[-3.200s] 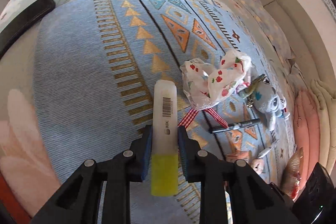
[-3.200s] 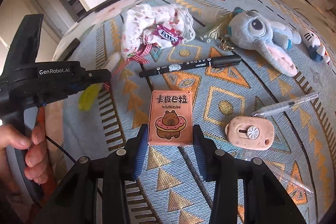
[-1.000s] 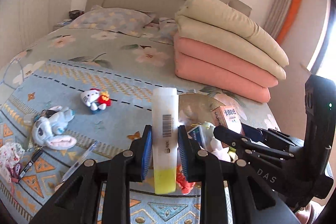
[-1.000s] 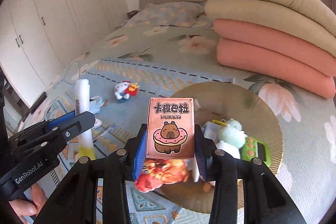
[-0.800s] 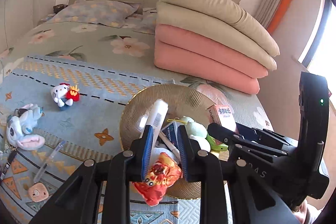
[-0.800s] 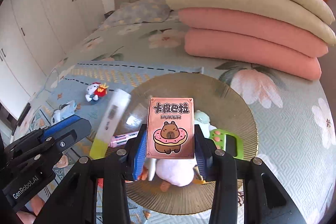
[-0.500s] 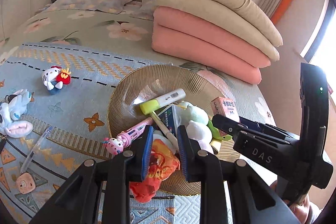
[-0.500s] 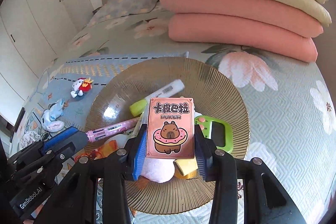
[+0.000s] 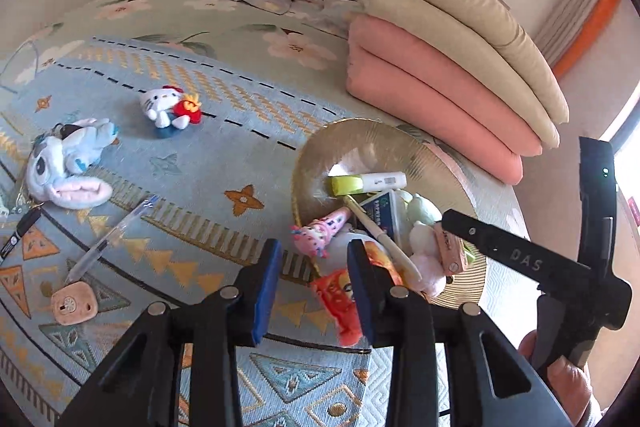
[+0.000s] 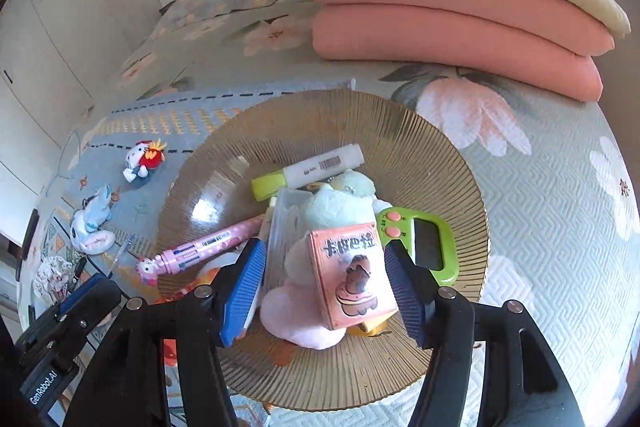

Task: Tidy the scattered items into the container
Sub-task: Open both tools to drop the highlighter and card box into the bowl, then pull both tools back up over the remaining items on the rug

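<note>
Covering the bed [image 9: 224, 11] is a blue patterned blanket [image 9: 192, 171], with folded quilts [image 10: 452, 11] stacked at the head end. My right gripper [image 10: 324, 283] tilts down over the gold dish [image 10: 436, 155], jaws just spread wide, the pink card box [image 10: 348, 279] loose between them on the pile. My left gripper [image 9: 310, 277] has just been opening, empty; the highlighter [image 9: 366, 183] lies in the dish.

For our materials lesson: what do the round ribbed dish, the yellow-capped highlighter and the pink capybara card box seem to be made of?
Round ribbed dish: probably amber-tinted glass or clear plastic; glossy, with bright reflections and radial ribs.
Highlighter: smooth plastic, a frosted white barrel with a printed barcode.
Card box: printed cardboard, judging by its sharp folded edges and matt face.
</note>
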`<state>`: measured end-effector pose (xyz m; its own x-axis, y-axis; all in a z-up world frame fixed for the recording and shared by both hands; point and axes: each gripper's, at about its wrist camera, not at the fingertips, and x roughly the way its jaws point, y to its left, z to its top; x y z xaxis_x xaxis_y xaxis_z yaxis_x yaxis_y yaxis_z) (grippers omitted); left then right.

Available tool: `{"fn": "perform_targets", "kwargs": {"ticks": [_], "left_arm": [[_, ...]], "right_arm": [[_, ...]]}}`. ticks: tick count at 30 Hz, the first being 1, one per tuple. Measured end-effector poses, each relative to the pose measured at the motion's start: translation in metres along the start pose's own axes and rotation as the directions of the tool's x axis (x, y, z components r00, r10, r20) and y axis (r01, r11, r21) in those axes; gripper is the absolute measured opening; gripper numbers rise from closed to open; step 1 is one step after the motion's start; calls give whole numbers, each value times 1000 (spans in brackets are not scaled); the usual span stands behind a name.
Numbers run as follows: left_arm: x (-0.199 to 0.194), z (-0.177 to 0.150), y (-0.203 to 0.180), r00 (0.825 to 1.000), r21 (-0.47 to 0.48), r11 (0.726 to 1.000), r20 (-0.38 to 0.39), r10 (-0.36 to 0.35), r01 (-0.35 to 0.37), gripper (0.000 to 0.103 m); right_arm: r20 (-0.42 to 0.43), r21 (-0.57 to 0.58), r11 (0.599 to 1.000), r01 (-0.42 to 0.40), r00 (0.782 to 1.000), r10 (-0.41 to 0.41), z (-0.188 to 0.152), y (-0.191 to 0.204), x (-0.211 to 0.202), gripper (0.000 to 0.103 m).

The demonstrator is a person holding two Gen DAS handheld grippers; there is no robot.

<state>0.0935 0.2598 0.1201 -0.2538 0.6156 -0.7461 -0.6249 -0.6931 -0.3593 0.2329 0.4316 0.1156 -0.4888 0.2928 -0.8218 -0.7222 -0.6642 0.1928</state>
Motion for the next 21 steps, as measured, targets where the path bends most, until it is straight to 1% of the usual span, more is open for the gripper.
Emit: {"fn": "perform_targets", "kwargs": {"ticks": [1,2,3,5,8,10,11,12,13,16,17,18,20,21], "left_arm": [[-7,0,8,1000,-16,1000,11,11,-11,32],[-15,-1,17,1000,-32,999,21,23,-23,32],[-24,-1,26,999,-48,998,31,38,-37,33],[-47,-2,46,995,-85,994,66,74,-69,34],[-90,-8,83,983,-177,977,119,143,-121,45],[-126,-14,108,972,-241,963,166,167,-124,46],[-145,-19,120,964,-269,954,188,187,-133,48],[-166,-25,132,955,-296,943,205,216,-149,53],[-186,-31,143,945,-322,932,219,244,-166,56],[-251,-57,171,907,-383,896,256,335,-223,57],[-272,-66,179,893,-398,884,262,366,-246,61],[-291,-74,186,880,-408,872,262,396,-271,68],[-322,-83,201,855,-423,853,271,442,-307,71],[-335,-87,208,848,-425,851,282,449,-309,71]], "right_arm": [[26,6,1000,-24,999,23,1,5,-7,68],[53,12,999,-48,997,47,2,12,-15,76],[78,16,997,-73,994,72,2,19,-22,81],[100,4,990,-141,985,140,0,39,-33,82],[65,-57,972,-229,970,233,-6,80,-41,82],[47,-127,955,-269,960,277,-16,111,-51,82],[38,-162,944,-287,954,296,-21,127,-56,82],[28,-197,932,-305,948,316,-26,142,-60,82],[13,-227,918,-325,942,336,-32,157,-65,82],[-25,-284,876,-390,916,400,-52,194,-81,83],[-35,-299,863,-407,908,417,-58,206,-86,84],[-41,-315,851,-421,902,431,-64,217,-91,87],[-55,-341,834,-433,895,442,-76,236,-99,91],[-62,-350,829,-436,894,444,-81,243,-102,91]]}}
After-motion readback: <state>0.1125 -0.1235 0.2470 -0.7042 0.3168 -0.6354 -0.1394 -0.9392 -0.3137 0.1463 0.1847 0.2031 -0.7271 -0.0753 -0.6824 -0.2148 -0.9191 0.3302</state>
